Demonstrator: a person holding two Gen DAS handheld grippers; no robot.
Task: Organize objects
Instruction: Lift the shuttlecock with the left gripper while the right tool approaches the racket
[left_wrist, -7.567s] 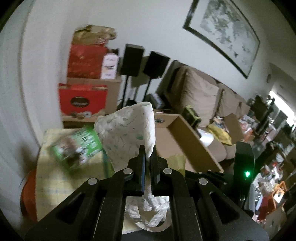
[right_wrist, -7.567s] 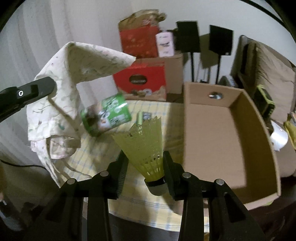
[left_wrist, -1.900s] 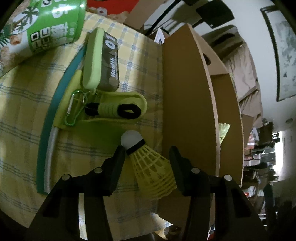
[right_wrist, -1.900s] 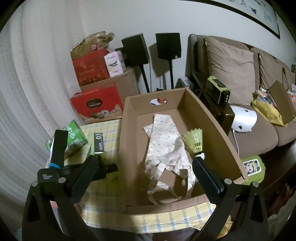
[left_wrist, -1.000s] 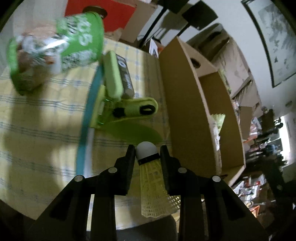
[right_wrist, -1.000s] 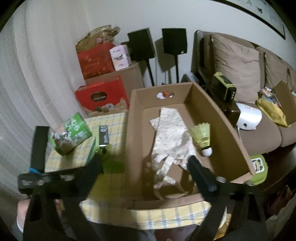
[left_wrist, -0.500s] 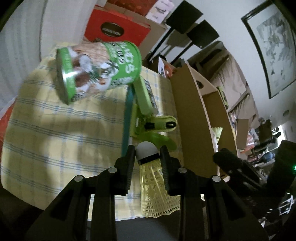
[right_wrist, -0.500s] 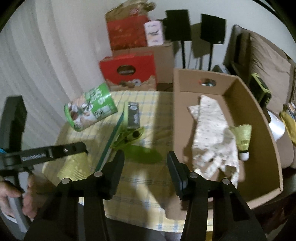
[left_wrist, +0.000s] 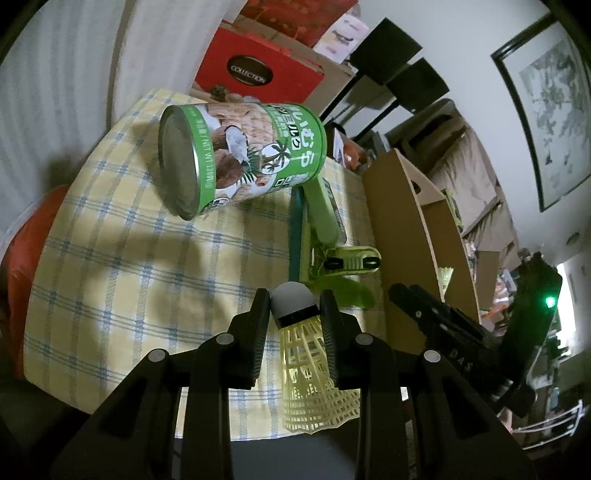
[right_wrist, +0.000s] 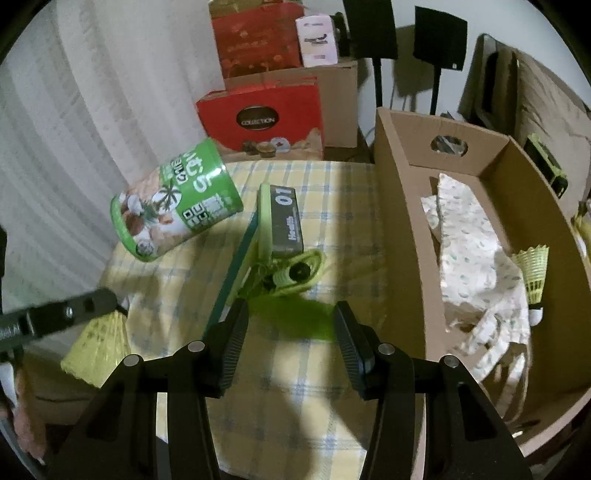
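My left gripper (left_wrist: 295, 301) is shut on a yellow shuttlecock (left_wrist: 308, 365), held by its white cork above the near edge of the checked table; it also shows in the right wrist view (right_wrist: 96, 350). My right gripper (right_wrist: 290, 325) is open and empty above a green leaf-shaped piece (right_wrist: 295, 319). A green can (left_wrist: 236, 155) lies on its side at the table's far left. A green-and-grey case (right_wrist: 282, 221) and a green clip (right_wrist: 295, 275) lie mid-table. The cardboard box (right_wrist: 402, 206) on the right holds a patterned cloth (right_wrist: 476, 266) and another shuttlecock (right_wrist: 532, 273).
A teal strip (right_wrist: 231, 266) lies beside the case. Red gift boxes (right_wrist: 260, 114) and speakers on stands (right_wrist: 439, 40) stand behind the table. A sofa with cushions (right_wrist: 543, 107) is at the far right. A white curtain (right_wrist: 55, 110) hangs on the left.
My left gripper took hold of the shuttlecock on the table, lifted it and drew back. My right gripper narrowed from wide open and moved left from the box to over the table.
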